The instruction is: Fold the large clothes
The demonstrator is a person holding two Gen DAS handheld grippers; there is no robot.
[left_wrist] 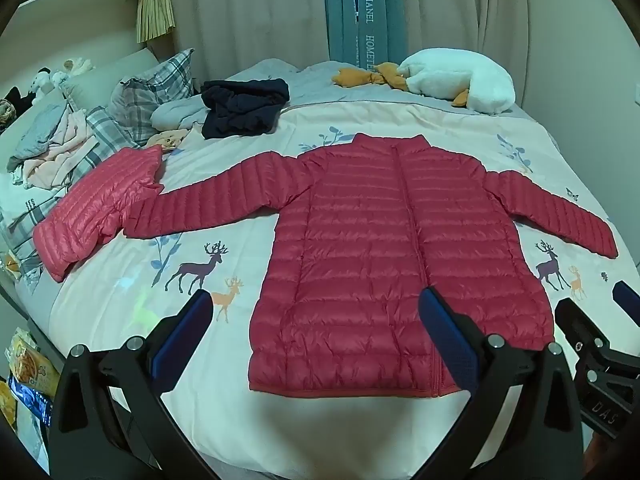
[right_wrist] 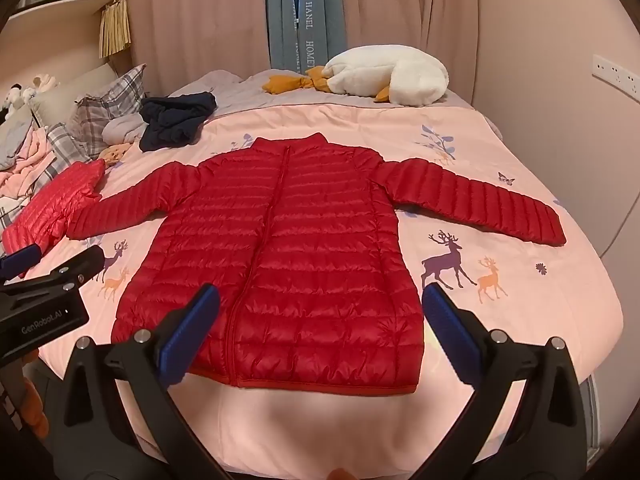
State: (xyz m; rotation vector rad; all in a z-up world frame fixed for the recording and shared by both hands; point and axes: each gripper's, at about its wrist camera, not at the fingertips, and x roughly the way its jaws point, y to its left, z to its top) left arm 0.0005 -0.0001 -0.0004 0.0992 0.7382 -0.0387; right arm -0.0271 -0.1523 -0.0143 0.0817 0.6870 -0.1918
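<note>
From my left claw's camera, the far left of the bed [left_wrist: 224,400] holds a heap of plaid pillows [left_wrist: 152,88] and crumpled pale clothes [left_wrist: 52,148]. Just in front of them lies a smaller pink quilted jacket [left_wrist: 96,208], folded, its edge touching the cuff of the big jacket's outstretched sleeve. Behind that, a dark navy garment [left_wrist: 244,106] sits bunched near the pillows. In the middle, the large red puffer jacket [left_wrist: 396,248] lies flat on the pale deer-printed quilt [left_wrist: 192,268], zipped shut, collar away from me, hem toward me, both sleeves spread out to the sides. Behind it to the right, a white plush goose [left_wrist: 460,80] rests against the curtains [left_wrist: 260,12]. My left claw [left_wrist: 316,340] hovers over the near edge of the bed, blue pads wide apart, holding nothing; one pad sits over the quilt, the other over the jacket's lower front. At the far right edge I see part of my right claw [right_wrist: 320,328]. From its own camera, that claw is also spread wide and empty, above the jacket's hem, with the left claw's body showing at the left edge.
</note>
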